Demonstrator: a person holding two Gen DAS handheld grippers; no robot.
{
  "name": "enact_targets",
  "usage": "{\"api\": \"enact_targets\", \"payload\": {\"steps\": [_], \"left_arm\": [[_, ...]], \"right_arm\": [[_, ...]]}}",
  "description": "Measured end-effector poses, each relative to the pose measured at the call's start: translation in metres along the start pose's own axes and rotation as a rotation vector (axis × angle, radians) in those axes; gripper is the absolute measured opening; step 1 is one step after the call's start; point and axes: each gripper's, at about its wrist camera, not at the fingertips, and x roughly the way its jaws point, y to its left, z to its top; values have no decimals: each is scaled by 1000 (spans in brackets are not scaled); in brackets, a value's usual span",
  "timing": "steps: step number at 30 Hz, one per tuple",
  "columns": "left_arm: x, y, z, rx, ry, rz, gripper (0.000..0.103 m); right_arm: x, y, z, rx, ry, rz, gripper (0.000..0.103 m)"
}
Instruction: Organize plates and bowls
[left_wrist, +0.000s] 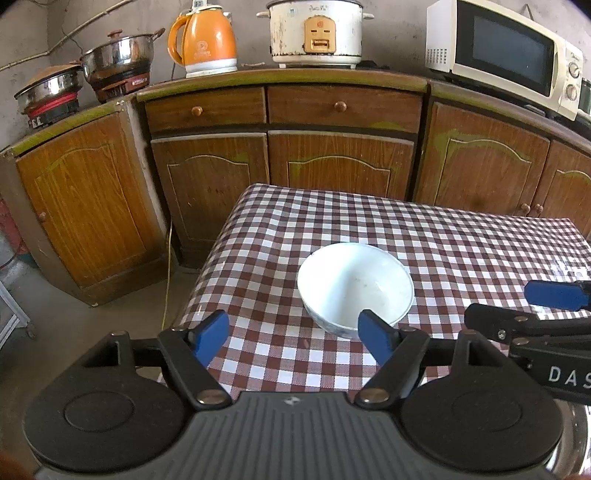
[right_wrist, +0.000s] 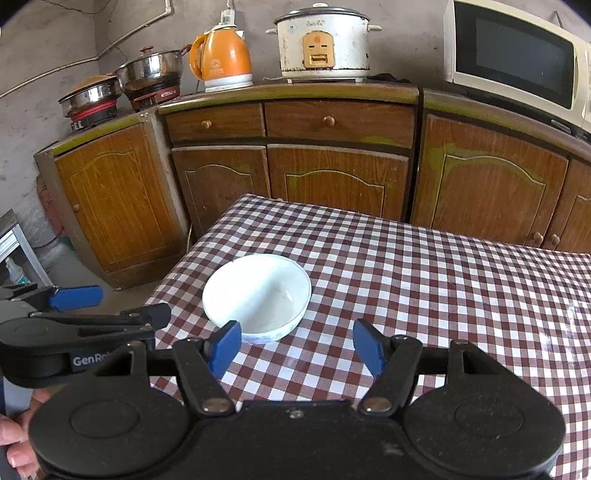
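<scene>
A white bowl stands upright and empty on the checked tablecloth, near the table's left side. My left gripper hovers open just short of the bowl, nothing between its blue pads; its right fingertip overlaps the bowl's near rim in the picture. My right gripper is open too, to the right of the bowl's near side, its left pad close by the rim. Each gripper shows at the edge of the other's view: the right one, the left one. No plate is in view.
Wooden cabinets stand behind the table, carrying two steel pots, an orange kettle, a rice cooker and a microwave. A metal rim shows at the lower right. A person's hand grips the left tool.
</scene>
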Motion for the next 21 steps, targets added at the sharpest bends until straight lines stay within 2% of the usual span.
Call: {"api": "enact_targets", "payload": {"steps": [10,21], "left_arm": [[27,-3,4,3,15,-16,79],[44,1,6,0,30,8,79]], "right_arm": [[28,-7,3,12,15,-15,80],[48,-14,6,29,23,-11,80]]}}
